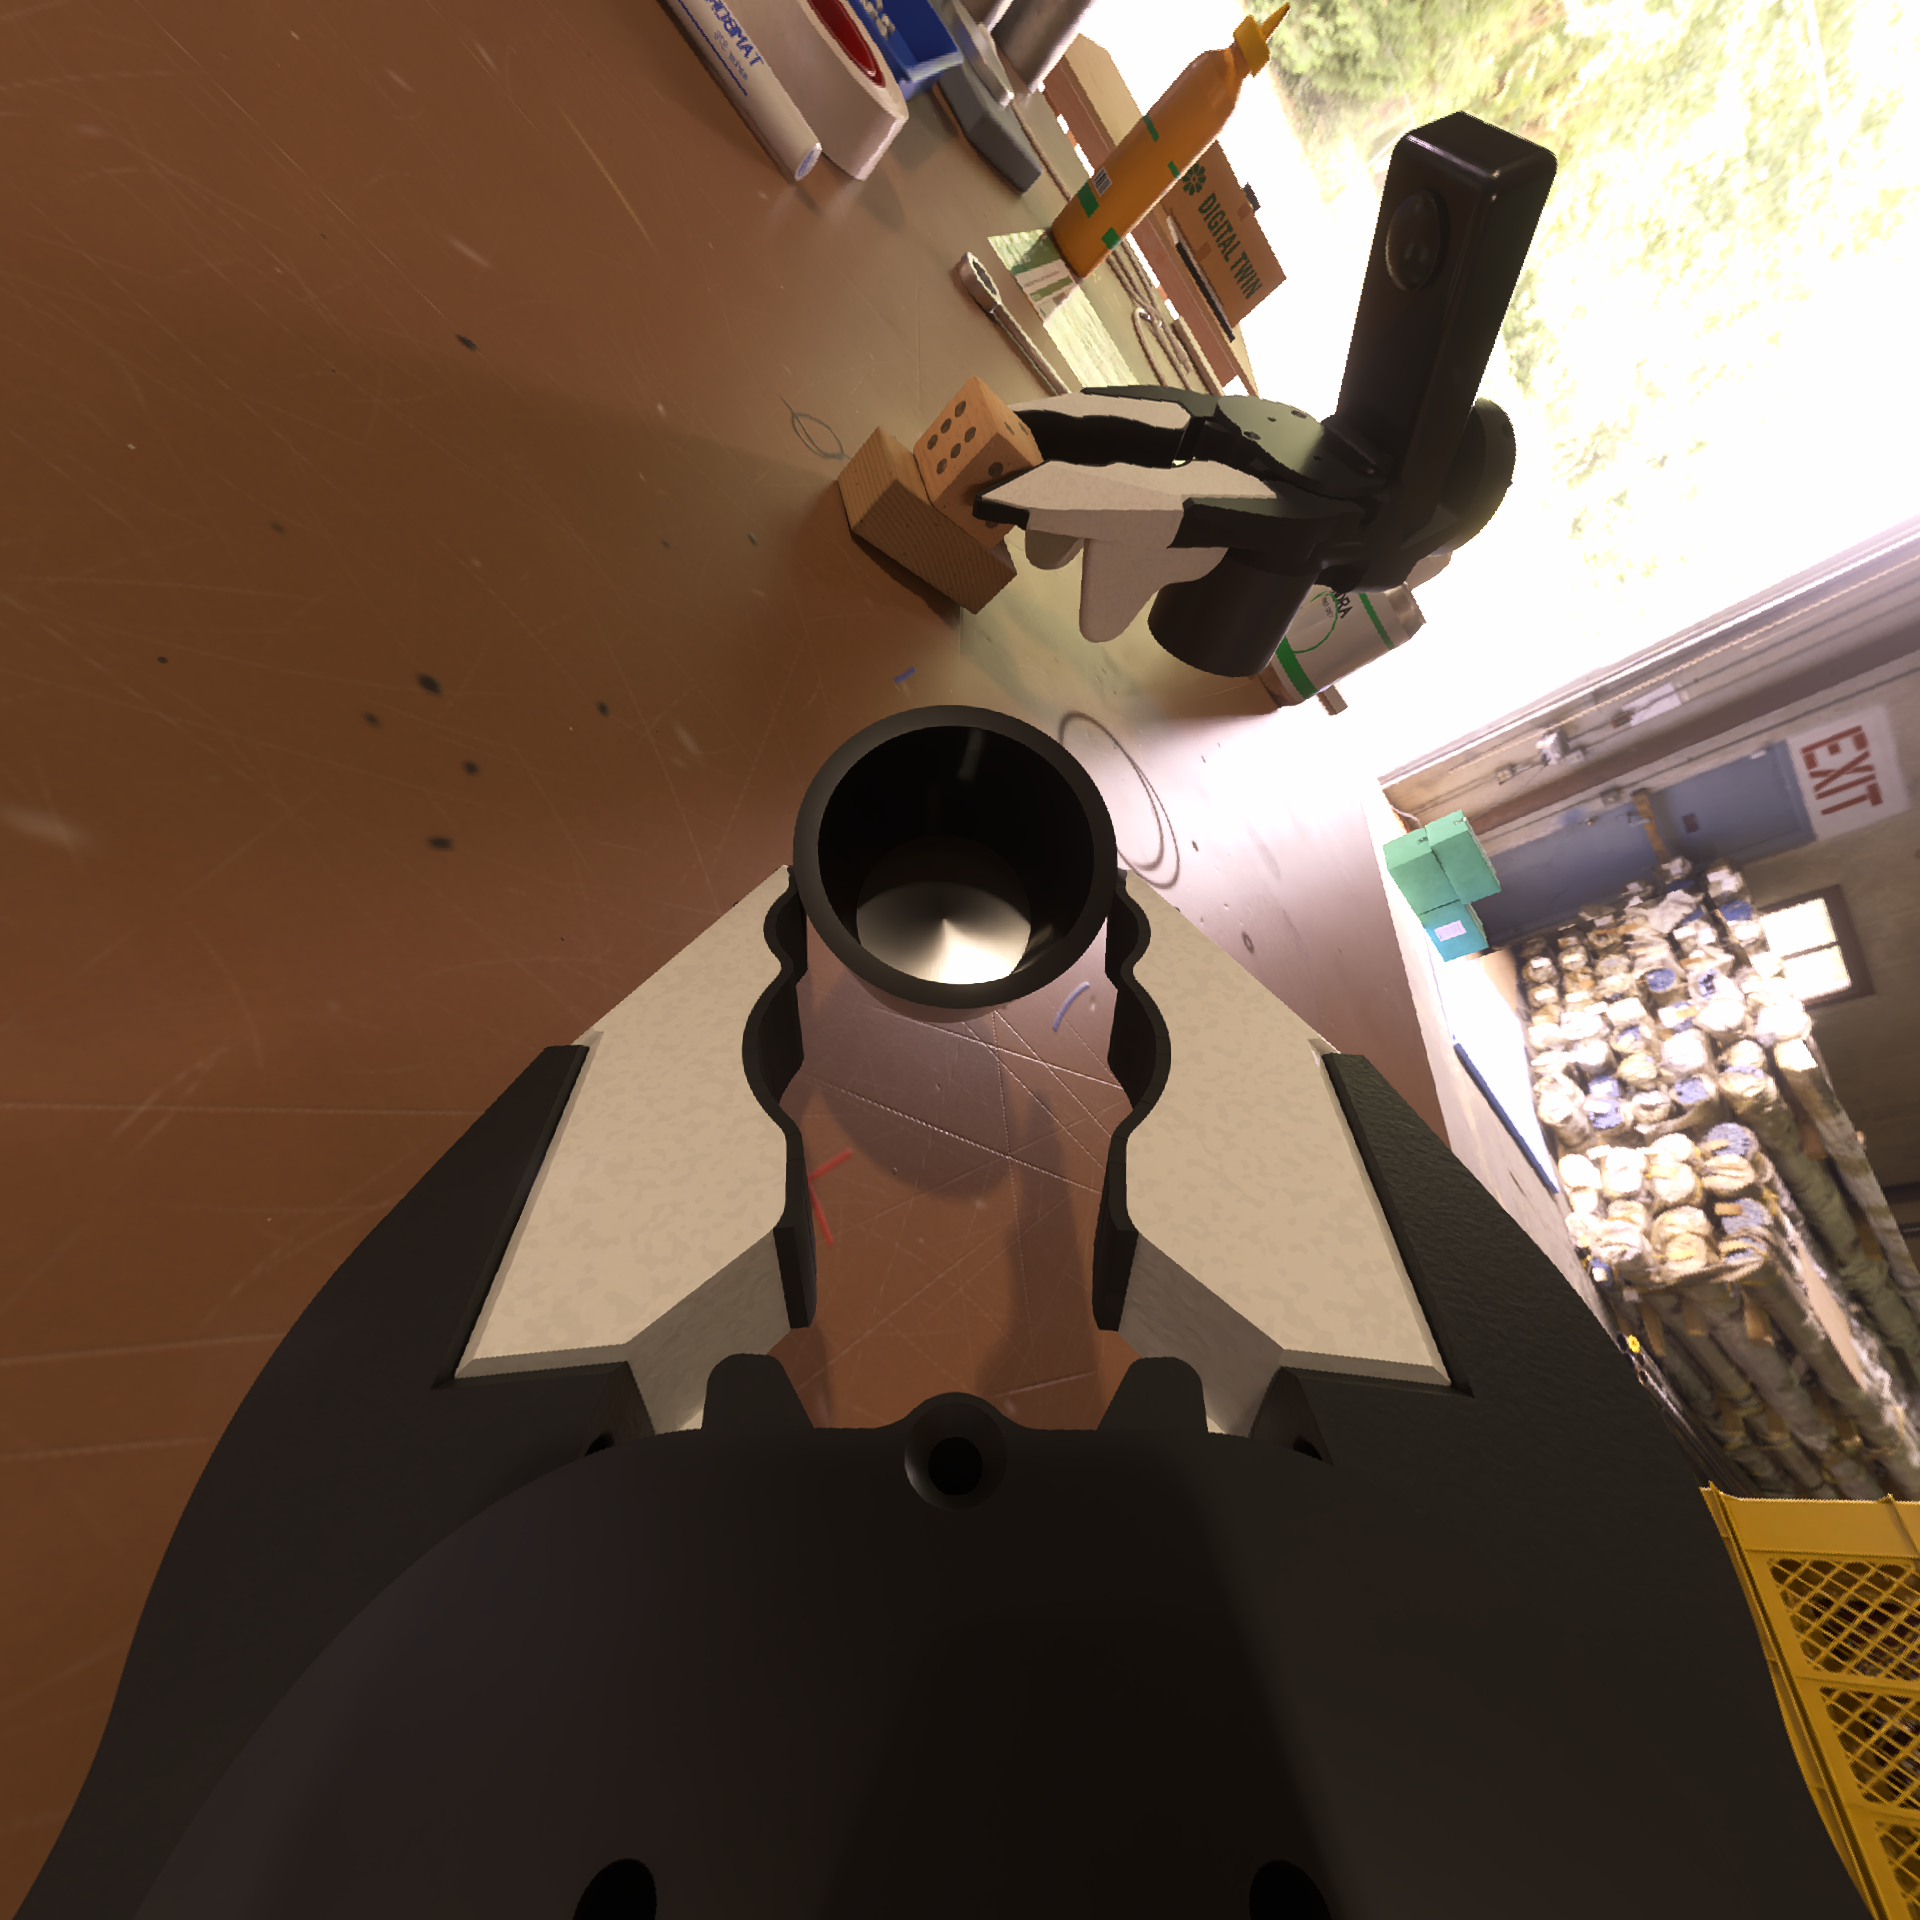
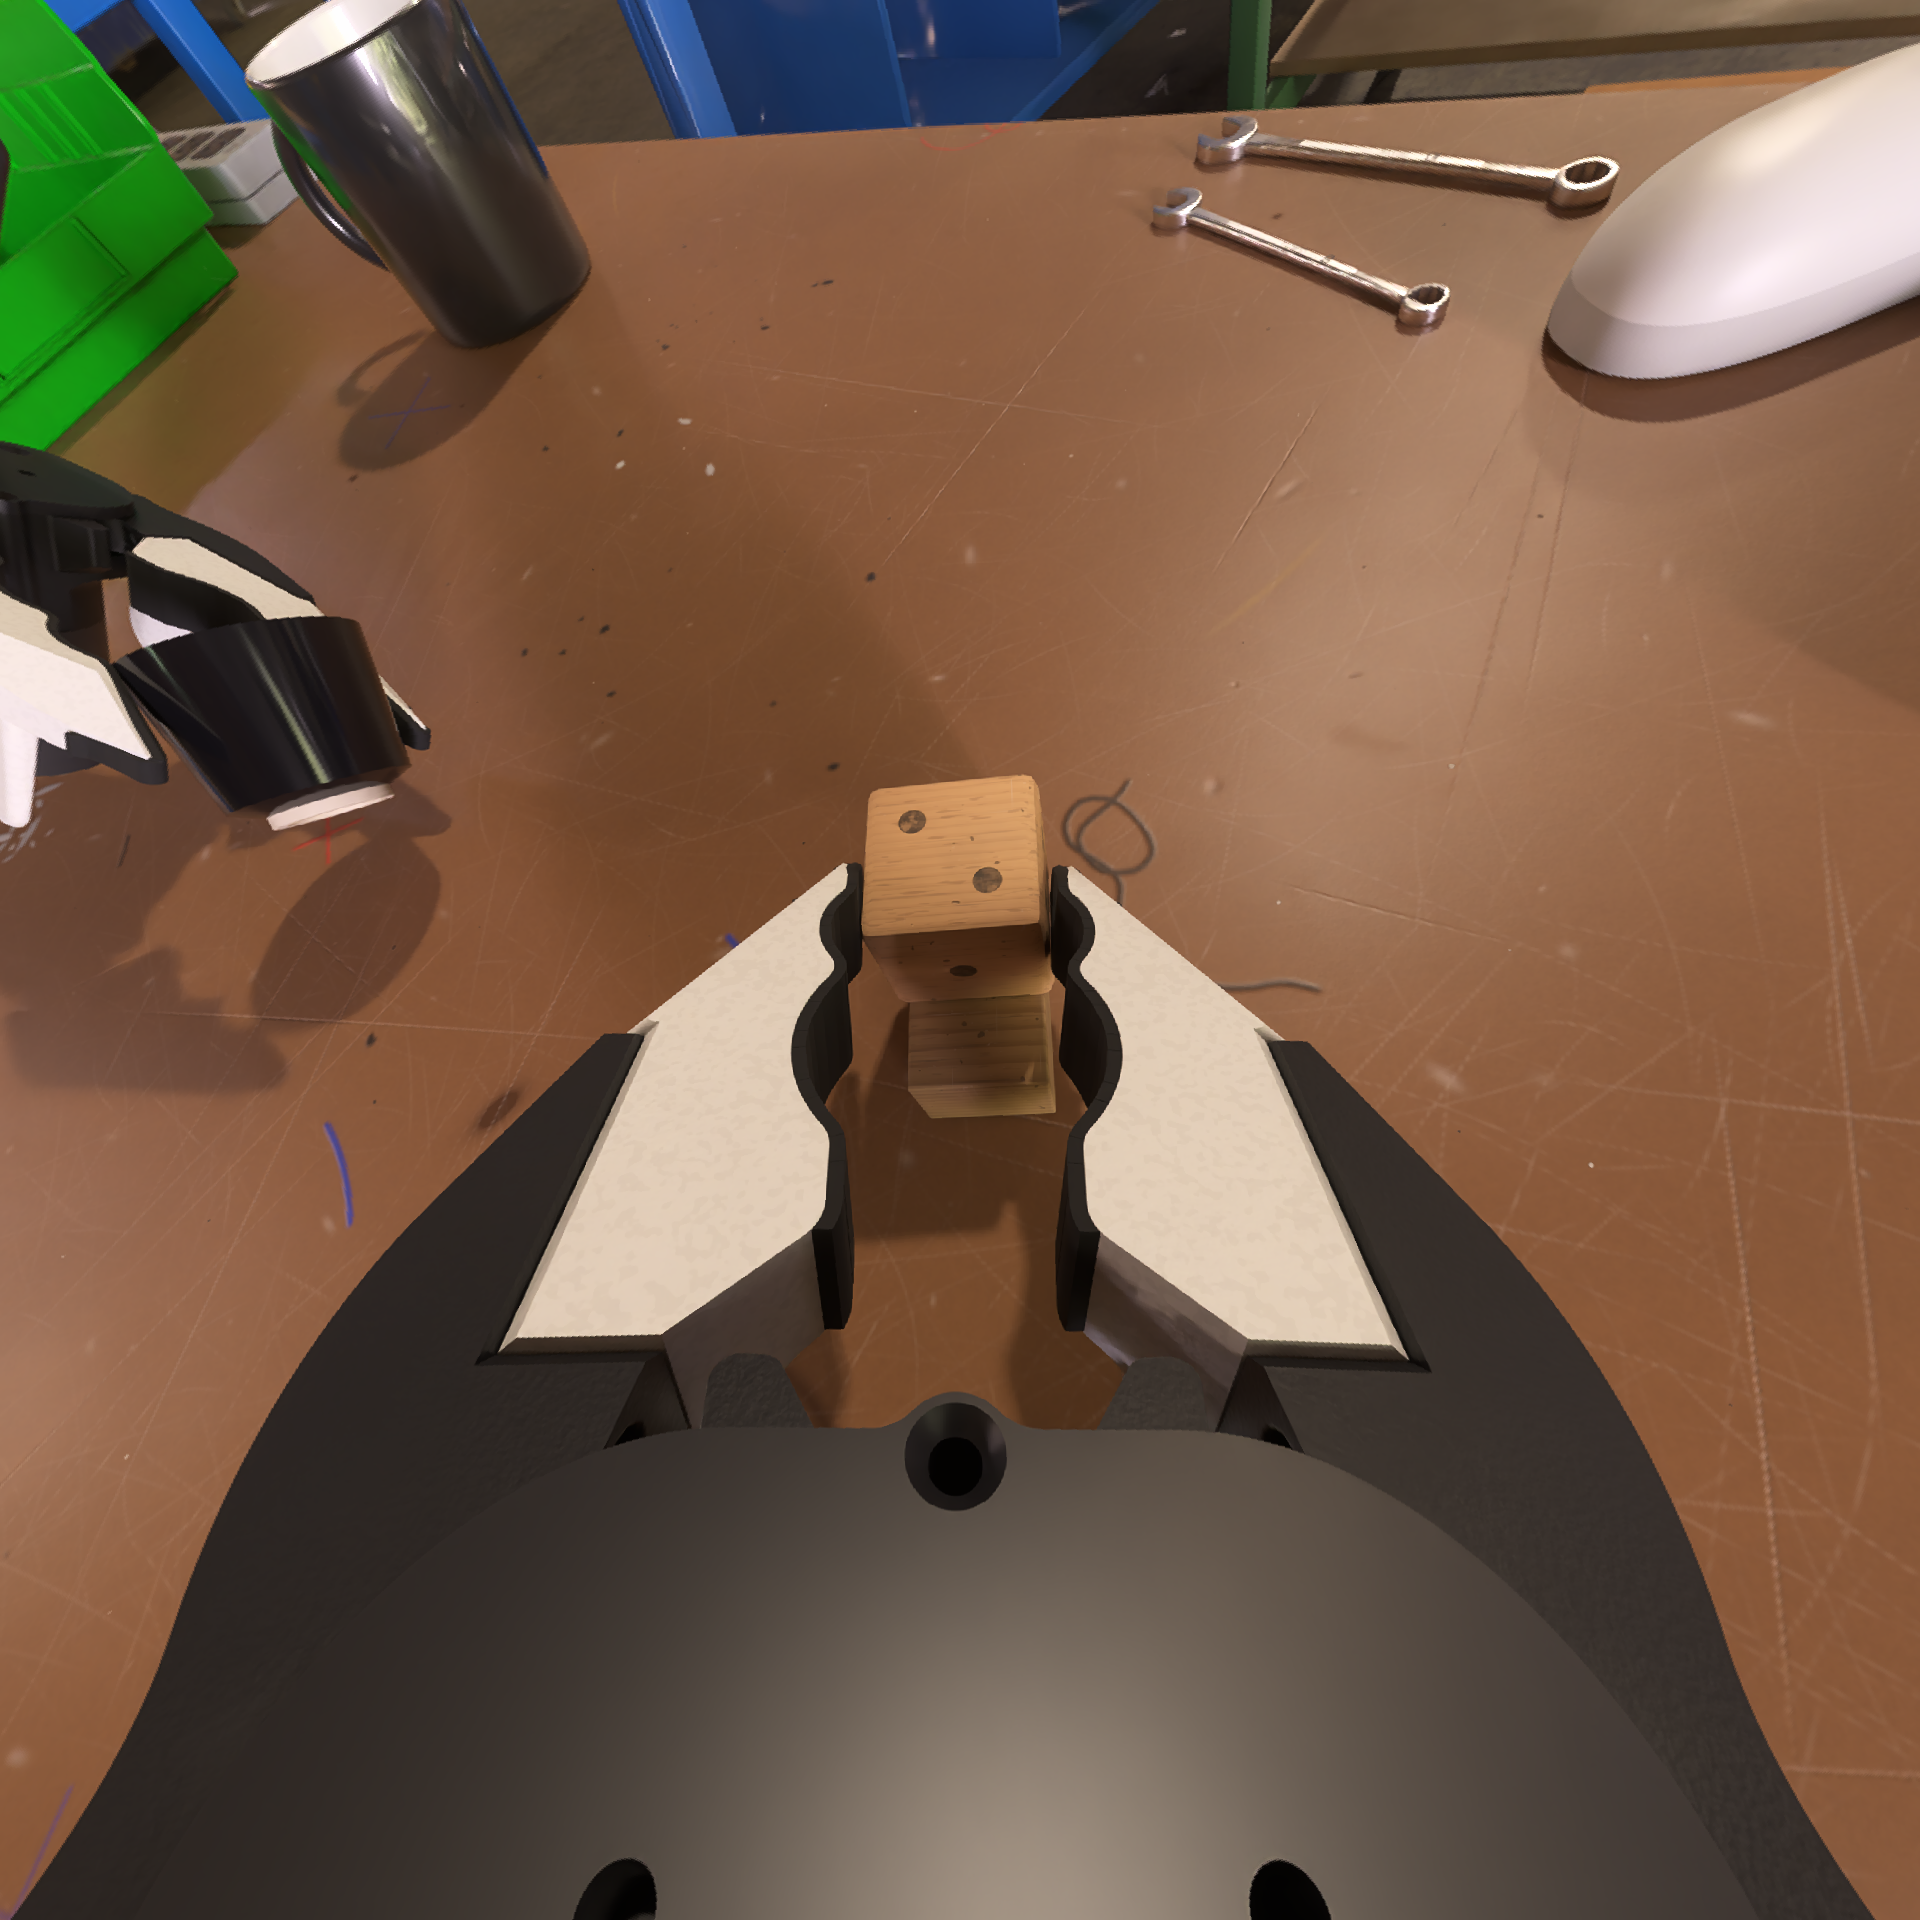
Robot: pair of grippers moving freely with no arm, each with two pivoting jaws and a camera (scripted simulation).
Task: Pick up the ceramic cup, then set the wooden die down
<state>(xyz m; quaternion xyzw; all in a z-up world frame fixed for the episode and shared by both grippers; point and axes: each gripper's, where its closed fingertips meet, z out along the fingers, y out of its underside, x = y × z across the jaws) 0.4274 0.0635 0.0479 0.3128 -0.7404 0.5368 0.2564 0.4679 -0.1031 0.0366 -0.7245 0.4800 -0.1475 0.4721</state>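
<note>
- Left wrist view shows the left claw (image 1: pixel 956 914) closed around the black ceramic cup (image 1: pixel 951 852), its fingertips pressed on either side of the cup's wall just below the rim, with the mouth facing the camera.
- From the right wrist view the same cup (image 2: pixel 265 717) hangs tilted in that claw (image 2: pixel 260 707), its pale base just above the brown desk (image 2: pixel 1351 727); a shadow lies under it, so it looks lifted, though only barely.
- In that same view the right claw (image 2: pixel 956 914) is closed on the wooden die (image 2: pixel 951 852), pads against two opposite faces, a two-pip face turned up.
- A plain wooden block (image 2: pixel 982 1055) sits directly under the die; from the left wrist view the die (image 1: pixel 977 442) appears to touch or nearly touch the block (image 1: pixel 920 520), but I cannot tell whether its weight rests there.
- Step in hand, as I judge it: the cup pickup looks done, and setting the die down is under way.
- The next move likely calls for lowering the die until it sits squarely on the block or on the desk beside it, then spreading the right fingers and drawing straight back.
- Risk: a die released off-centre on the block could topple off.
- A steel cup (image 2: pixel 426 166) and two wrenches (image 2: pixel 1299 249) stand well apart from both.
</note>
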